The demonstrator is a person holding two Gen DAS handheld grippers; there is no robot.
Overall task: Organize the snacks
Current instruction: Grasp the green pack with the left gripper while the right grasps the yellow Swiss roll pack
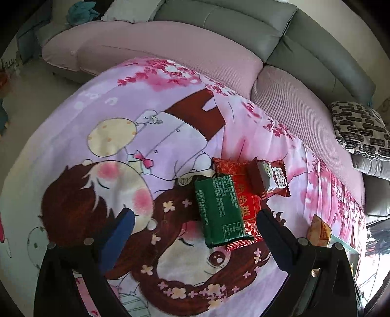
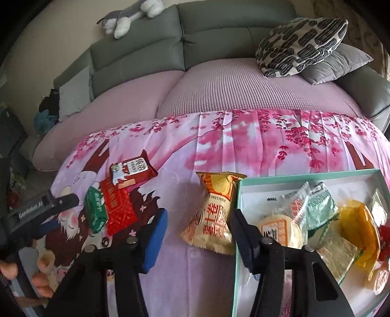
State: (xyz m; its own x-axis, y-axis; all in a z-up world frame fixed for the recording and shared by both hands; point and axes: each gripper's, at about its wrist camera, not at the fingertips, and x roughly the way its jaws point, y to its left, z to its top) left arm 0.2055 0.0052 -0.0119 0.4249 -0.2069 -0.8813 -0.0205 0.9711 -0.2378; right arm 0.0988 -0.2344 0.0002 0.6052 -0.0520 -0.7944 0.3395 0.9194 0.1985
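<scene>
Between the two pads of the right claw (image 2: 198, 240) lies the cream-and-orange crinkly foil snack pouch (image 2: 214, 214), flat on the pink cartoon-print cloth (image 2: 256, 151), touching the left wall of the teal-rimmed white cardboard box (image 2: 307, 173). Jaws stand apart w/ the pouch's lower end in the gap; pads not clearly pressing it, so I read it as released, not grasping.

Handling, my guess: pouch is light, puffed w/ air, skin slick and soft, contents prob. brittle. Best hold looks to be across the waist where it narrows, or on a crimped end seal; a hard squeeze could crush what's inside or make it squirt out of the pads.

Left claw (image 1: 195, 231) is spread wide, empty, above the dark green flat foil bar (image 1: 220, 212), which lies on top of the red patterned foil packet (image 1: 246, 195); the brown-and-white small wrapper (image 1: 271, 178) overlaps that packet's far end. Flat bars look stiffer, thin; edge-on grip across the short side seems safest. Stacked, so lifting one may drag its neighbour.

Box already holds several wrapped snacks, incl. a yellow cellophane one (image 2: 360, 226).

Surface: the cloth is soft, creased, so the pads could snag it. Behind: grey sofa (image 2: 219, 36) w/ mauve knit cover, black-and-white patterned cushion (image 2: 299, 46), grey-white plush toy (image 2: 131, 17).
</scene>
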